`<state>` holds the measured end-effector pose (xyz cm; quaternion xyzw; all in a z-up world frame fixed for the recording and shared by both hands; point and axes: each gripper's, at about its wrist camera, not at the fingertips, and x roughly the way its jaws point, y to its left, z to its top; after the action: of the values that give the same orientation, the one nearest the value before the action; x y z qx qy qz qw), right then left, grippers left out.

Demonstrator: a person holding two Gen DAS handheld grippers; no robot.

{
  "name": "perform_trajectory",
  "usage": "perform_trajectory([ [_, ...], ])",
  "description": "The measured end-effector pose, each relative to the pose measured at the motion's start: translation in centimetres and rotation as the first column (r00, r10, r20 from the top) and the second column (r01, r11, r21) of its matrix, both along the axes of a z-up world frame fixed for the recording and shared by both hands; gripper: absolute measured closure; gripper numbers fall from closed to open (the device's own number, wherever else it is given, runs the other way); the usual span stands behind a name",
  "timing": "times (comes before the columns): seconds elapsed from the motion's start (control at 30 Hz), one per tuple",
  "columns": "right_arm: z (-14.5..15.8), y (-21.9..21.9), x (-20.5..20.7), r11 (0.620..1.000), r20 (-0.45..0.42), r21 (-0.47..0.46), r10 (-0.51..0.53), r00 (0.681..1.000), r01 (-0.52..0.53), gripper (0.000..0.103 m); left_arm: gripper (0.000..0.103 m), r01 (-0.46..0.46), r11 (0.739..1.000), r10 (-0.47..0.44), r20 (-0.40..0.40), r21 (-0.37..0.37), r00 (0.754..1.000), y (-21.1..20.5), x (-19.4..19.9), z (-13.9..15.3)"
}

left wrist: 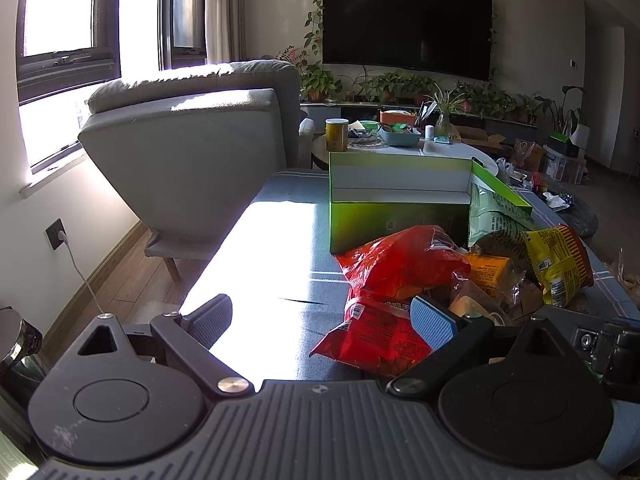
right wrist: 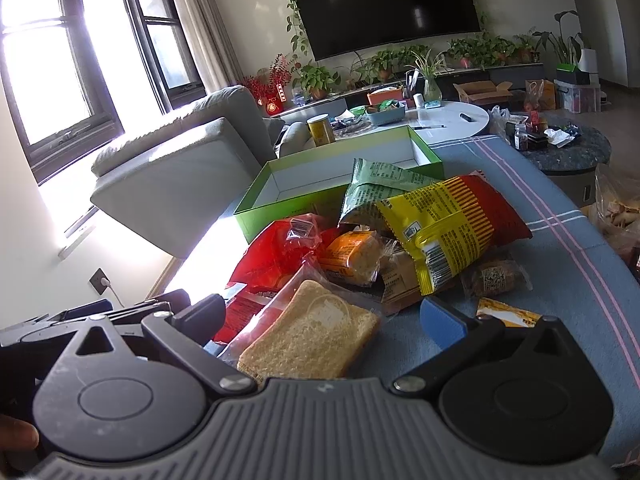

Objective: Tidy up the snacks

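A heap of snacks lies on a blue striped cloth [right wrist: 560,248]. It holds red bags [left wrist: 400,260], a yellow and red bag [right wrist: 452,216], a green bag [right wrist: 372,188], an orange wrapped cake [right wrist: 352,256] and a wrapped bread slice [right wrist: 312,328]. Behind the heap stands an empty green box [right wrist: 340,176] with white inner walls. My left gripper [left wrist: 324,320] is open, its blue pad over the lower red bag [left wrist: 376,336]. My right gripper [right wrist: 324,316] is open, with the bread slice lying between its fingers and no pad pressing on it.
A grey armchair [left wrist: 192,152] stands at the left, by the window. Beyond the box is a white table [right wrist: 448,120] with a yellow can [right wrist: 320,130], trays and cups. Plants and a wall TV [left wrist: 408,24] line the back. A dark round table [right wrist: 568,152] sits at the right.
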<state>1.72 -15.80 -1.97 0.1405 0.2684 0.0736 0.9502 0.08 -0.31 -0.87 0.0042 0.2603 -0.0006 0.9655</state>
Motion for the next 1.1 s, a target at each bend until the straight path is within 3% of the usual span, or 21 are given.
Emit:
perform_trajectory([
  [1.1, -0.72, 0.13, 0.31, 1.0, -0.046, 0.023, 0.007, 0.999, -0.006, 0.016, 0.008, -0.001, 1.0, 0.001, -0.034, -0.003, 0.999, -0.02, 0.33, -0.48],
])
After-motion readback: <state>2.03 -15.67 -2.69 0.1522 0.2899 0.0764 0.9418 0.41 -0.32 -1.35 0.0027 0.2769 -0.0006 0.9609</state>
